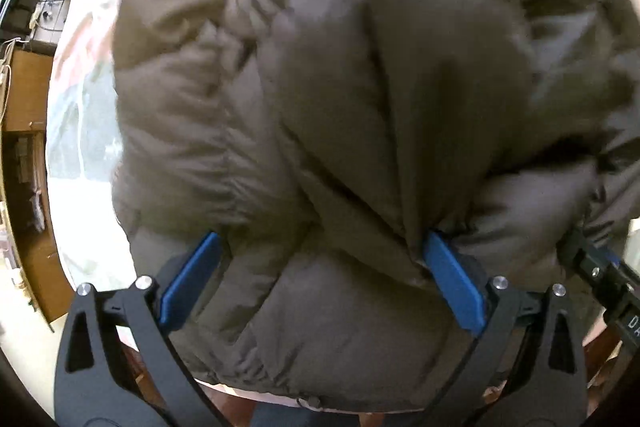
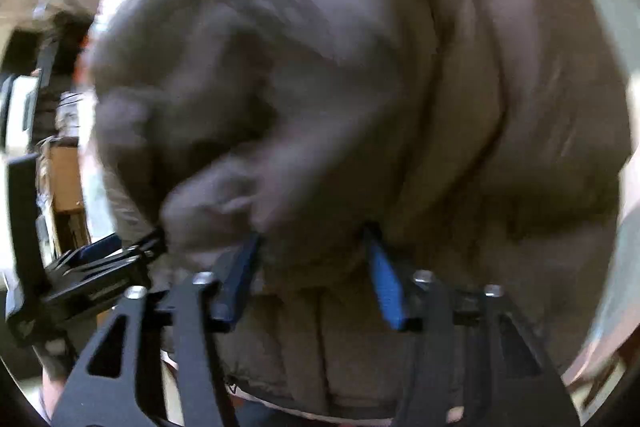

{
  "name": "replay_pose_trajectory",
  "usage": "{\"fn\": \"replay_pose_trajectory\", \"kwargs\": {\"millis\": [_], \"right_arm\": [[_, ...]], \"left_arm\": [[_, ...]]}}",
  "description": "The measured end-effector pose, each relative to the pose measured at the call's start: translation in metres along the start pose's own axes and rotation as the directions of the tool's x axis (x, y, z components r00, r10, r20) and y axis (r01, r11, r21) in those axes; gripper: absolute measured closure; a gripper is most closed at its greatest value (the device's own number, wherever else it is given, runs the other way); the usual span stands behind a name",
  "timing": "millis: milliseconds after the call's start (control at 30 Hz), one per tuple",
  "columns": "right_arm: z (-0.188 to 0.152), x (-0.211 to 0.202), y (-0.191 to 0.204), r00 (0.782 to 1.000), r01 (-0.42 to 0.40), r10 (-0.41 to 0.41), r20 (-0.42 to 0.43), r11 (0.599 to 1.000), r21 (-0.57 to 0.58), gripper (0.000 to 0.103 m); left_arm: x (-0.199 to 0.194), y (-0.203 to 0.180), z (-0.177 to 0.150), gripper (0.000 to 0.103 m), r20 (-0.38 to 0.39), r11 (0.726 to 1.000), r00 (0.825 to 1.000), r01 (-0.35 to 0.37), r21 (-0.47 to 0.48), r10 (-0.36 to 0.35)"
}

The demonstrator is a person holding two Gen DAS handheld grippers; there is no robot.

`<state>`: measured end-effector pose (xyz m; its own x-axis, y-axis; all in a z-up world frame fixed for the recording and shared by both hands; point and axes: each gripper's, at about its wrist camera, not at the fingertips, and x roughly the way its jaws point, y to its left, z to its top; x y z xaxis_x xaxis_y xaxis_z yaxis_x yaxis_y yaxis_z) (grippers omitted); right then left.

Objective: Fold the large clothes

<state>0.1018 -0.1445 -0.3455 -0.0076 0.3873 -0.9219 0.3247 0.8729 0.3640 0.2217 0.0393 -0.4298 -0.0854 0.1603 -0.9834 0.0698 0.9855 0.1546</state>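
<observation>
Puffy grey-brown jacket (image 1: 320, 87) lies heaped on the pale table (image 1: 80, 155). Left gripper (image 1: 320, 267) stands spread wide, blue pads (image 1: 192, 279) flanking the near hem, not pinching. Right gripper (image 2: 316, 267) is likewise parted, jacket fabric bulging between its fingers (image 2: 386, 287), released.

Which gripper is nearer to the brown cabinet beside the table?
Left. The left gripper is over the jacket, on the side towards the cabinet. The right gripper is over the jacket too, farther off, with the left one between.
</observation>
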Motion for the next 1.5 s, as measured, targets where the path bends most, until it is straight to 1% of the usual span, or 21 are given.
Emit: {"fn": "replay_pose_trajectory", "kwargs": {"millis": [100, 200, 233, 267, 333, 367, 433, 500, 633, 700, 767, 800, 867, 933, 1000, 1067, 1167, 1200, 1267, 1367, 1500], "right_arm": [[-0.009, -0.005, -0.014, 0.999, -0.035, 0.035, 0.021, 0.999, -0.006, 0.031], [-0.015, -0.029, -0.023, 0.996, -0.058, 0.06, 0.062, 0.998, -0.029, 0.031], [-0.019, -0.036, -0.026, 0.995, -0.059, 0.062, 0.076, 0.998, -0.036, 0.031], [-0.023, -0.04, -0.028, 0.996, -0.044, 0.047, 0.082, 0.998, -0.04, 0.031], [-0.025, -0.044, -0.039, 0.996, 0.038, -0.036, 0.076, 0.999, -0.025, 0.031], [-0.024, -0.046, -0.046, 0.996, 0.049, -0.05, 0.071, 0.999, 0.015, 0.031], [-0.024, -0.052, -0.049, 0.997, 0.008, -0.013, 0.08, 0.998, 0.065, 0.031], [-0.025, -0.066, -0.04, 0.994, -0.022, 0.017, 0.105, 0.999, 0.045, 0.031], [-0.035, -0.091, 0.01, 0.989, -0.082, 0.096, 0.111, 0.989, -0.122, 0.031], [-0.031, -0.091, 0.061, 0.98, -0.164, 0.184, 0.069, 0.96, -0.226, 0.031], [-0.026, -0.082, 0.109, 0.978, -0.178, 0.202, 0.044, 0.93, -0.32, 0.031], [-0.018, -0.07, 0.147, 0.98, -0.166, 0.196, 0.041, 0.91, -0.38, 0.031], [-0.01, -0.047, 0.205, 0.984, -0.13, 0.171, 0.042, 0.864, -0.486, 0.032], [-0.002, -0.017, 0.249, 0.992, -0.056, 0.112, 0.063, 0.821, -0.568, 0.041], [0.02, 0.02, 0.282, 0.997, -0.007, 0.052, 0.058, 0.808, -0.589, 0.047], [0.037, 0.054, 0.309, 0.998, 0.045, -0.008, 0.064, 0.804, -0.593, 0.052], [0.053, 0.107, 0.344, 0.979, 0.203, -0.159, 0.125, 0.751, -0.629, 0.052], [0.062, 0.128, 0.353, 0.967, 0.251, -0.215, 0.136, 0.729, -0.637, 0.052], [0.075, 0.156, 0.366, 0.948, 0.312, -0.278, 0.157, 0.709, -0.632, 0.052], [0.089, 0.168, 0.371, 0.94, 0.334, -0.299, 0.164, 0.717, -0.612, 0.052], [0.093, 0.161, 0.368, 0.95, 0.307, -0.282, 0.137, 0.75, -0.585, 0.051]], "left_arm": [[-0.01, 0.0, -0.006, 0.002, 0.025, 1.0, 1.0, 0.016, 0.007, -0.016], [-0.039, 0.012, -0.023, 0.002, 0.102, 0.997, 0.991, 0.083, -0.003, -0.082], [-0.045, 0.016, -0.028, 0.002, 0.117, 0.997, 0.99, 0.077, -0.009, -0.075], [-0.047, 0.022, -0.037, 0.002, 0.122, 0.999, 0.992, 0.041, -0.014, -0.039], [-0.036, 0.033, -0.05, 0.002, 0.092, 1.0, 0.996, -0.002, -0.019, 0.004], [-0.027, 0.04, -0.056, 0.002, 0.065, 0.999, 0.998, -0.019, -0.026, 0.021], [-0.005, 0.059, -0.073, 0.002, -0.005, 0.997, 0.999, -0.047, -0.061, 0.047], [0.007, 0.076, -0.089, 0.002, -0.035, 0.994, 0.998, -0.062, -0.095, 0.059], [0.029, 0.101, -0.118, 0.002, -0.096, 0.986, 0.99, -0.113, -0.12, 0.101], [0.04, 0.114, -0.13, 0.002, -0.113, 0.985, 0.991, -0.09, -0.148, 0.074], [0.053, 0.131, -0.139, 0.002, -0.132, 0.981, 0.99, -0.069, -0.181, 0.046], [0.06, 0.136, -0.143, 0.002, -0.154, 0.98, 0.987, -0.076, -0.184, 0.047], [0.083, 0.146, -0.155, 0.002, -0.219, 0.979, 0.976, -0.065, -0.194, 0.021], [0.095, 0.157, -0.164, 0.002, -0.229, 0.968, 0.972, -0.004, -0.251, -0.055], [0.099, 0.163, -0.171, 0.002, -0.219, 0.959, 0.971, 0.033, -0.28, -0.097], [0.098, 0.161, -0.173, 0.002, -0.201, 0.967, 0.975, 0.038, -0.25, -0.091], [0.097, 0.152, -0.173, 0.002, -0.193, 0.97, 0.976, 0.055, -0.236, -0.102], [0.097, 0.15, -0.173, 0.002, -0.193, 0.967, 0.974, 0.069, -0.245, -0.118], [0.103, 0.154, -0.173, 0.002, -0.193, 0.954, 0.967, 0.111, -0.278, -0.169], [0.108, 0.157, -0.17, 0.002, -0.187, 0.949, 0.963, 0.138, -0.285, -0.196], [0.099, 0.147, -0.171, 0.002, -0.2, 0.954, 0.961, 0.132, -0.269, -0.189]]}}
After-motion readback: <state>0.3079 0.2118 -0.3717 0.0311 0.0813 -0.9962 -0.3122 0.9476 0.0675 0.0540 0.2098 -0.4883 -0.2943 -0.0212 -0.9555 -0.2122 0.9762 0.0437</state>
